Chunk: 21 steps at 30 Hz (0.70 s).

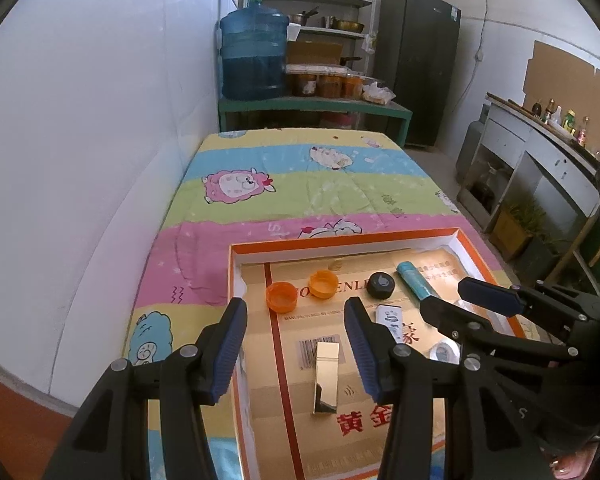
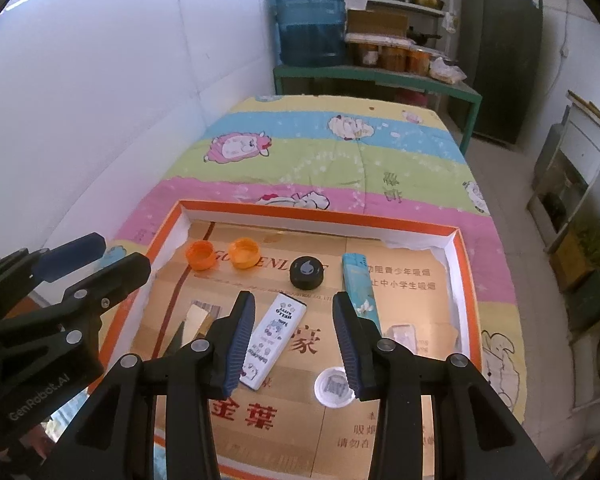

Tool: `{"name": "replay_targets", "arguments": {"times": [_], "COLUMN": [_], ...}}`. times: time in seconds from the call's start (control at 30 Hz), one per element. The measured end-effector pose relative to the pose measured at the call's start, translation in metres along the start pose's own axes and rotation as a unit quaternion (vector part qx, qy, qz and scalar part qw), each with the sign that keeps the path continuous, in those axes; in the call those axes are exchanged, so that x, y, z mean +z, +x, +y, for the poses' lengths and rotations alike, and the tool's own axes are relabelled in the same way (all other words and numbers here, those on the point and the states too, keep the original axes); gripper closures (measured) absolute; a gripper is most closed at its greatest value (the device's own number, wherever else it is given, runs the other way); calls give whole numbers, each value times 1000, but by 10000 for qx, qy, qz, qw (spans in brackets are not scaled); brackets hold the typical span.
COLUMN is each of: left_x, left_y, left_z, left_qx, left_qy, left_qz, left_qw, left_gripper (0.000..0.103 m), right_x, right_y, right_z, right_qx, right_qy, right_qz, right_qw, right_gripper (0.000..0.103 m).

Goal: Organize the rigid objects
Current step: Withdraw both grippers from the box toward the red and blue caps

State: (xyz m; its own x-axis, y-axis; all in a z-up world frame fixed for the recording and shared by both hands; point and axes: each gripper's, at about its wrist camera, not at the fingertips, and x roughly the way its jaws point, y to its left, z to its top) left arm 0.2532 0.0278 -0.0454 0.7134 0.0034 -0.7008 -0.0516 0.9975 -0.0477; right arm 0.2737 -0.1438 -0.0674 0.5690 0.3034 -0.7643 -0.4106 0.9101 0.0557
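An orange-rimmed cardboard tray [image 1: 340, 237] [image 2: 320, 216] lies on the bed and holds small objects. Two orange caps [image 1: 281, 296] [image 1: 323, 283] [image 2: 199, 255] [image 2: 243, 253], a black cap [image 1: 381, 285] [image 2: 308, 273] and a teal lighter [image 1: 415, 279] [image 2: 358, 284] line its far side. A gold shiny block [image 1: 326, 376] [image 2: 196, 320] lies between the fingers of my open left gripper [image 1: 296, 344]. A white patterned case [image 2: 274, 338] [image 1: 392, 318] lies under my open right gripper [image 2: 294, 340], with a clear cap [image 2: 334, 386] [image 1: 444, 351] nearby. Both grippers are empty.
The tray sits on a striped cartoon-sheep bedsheet [image 1: 300, 176] [image 2: 340, 148] beside a white wall on the left. Beyond the bed stand a green bench with a blue water jug [image 1: 254, 54] [image 2: 310, 20], shelves and a dark fridge [image 1: 420, 64]. A clear wrapper [image 2: 402, 334] lies in the tray's right part.
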Motion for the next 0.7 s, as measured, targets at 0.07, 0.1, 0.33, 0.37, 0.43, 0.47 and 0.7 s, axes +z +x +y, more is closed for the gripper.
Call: {"name": "replay_targets", "arguments": {"times": [0.07,0.1,0.33,0.37,0.43,0.47,0.7], "left_x": [-1,-2,-6,-7,-9,-10,-21], "left_y": [-7,-10,-32,-36,-42,-47,-68], "left_z": [-1,-2,-3,-3,-3,-3,-3], "left_qx": [-20,-26,-78,-91,-105,-121,-195], "left_qy": [7,10,5,0,-1,-6,-37], "left_qz": [-44,-62,-203,-228,-264,-285,-396], "left_qw": [10000,10000,9998,9997,9996,9995,9990], "left_gripper": [53,53,53,53,53,53,53], "right_x": [-2,-2,-11,-12,-16,-18,-32], "right_y": [-6,-9,-35,-39,-46,-50,-76], "right_z": [1,1,9,10,12,13,16], "right_qx": [-6,-8,-30,-34,-53,-63,-90], "right_qy": [-1,-1,-25,-27,-35,-36,-47], "right_qz": [-36,-50,-183,-203,-240,-260,-382], "right_qw": [10000,10000,9998,9998,9997,9996,9992], "right_gripper": [61,61,61,61,61,61,61]}}
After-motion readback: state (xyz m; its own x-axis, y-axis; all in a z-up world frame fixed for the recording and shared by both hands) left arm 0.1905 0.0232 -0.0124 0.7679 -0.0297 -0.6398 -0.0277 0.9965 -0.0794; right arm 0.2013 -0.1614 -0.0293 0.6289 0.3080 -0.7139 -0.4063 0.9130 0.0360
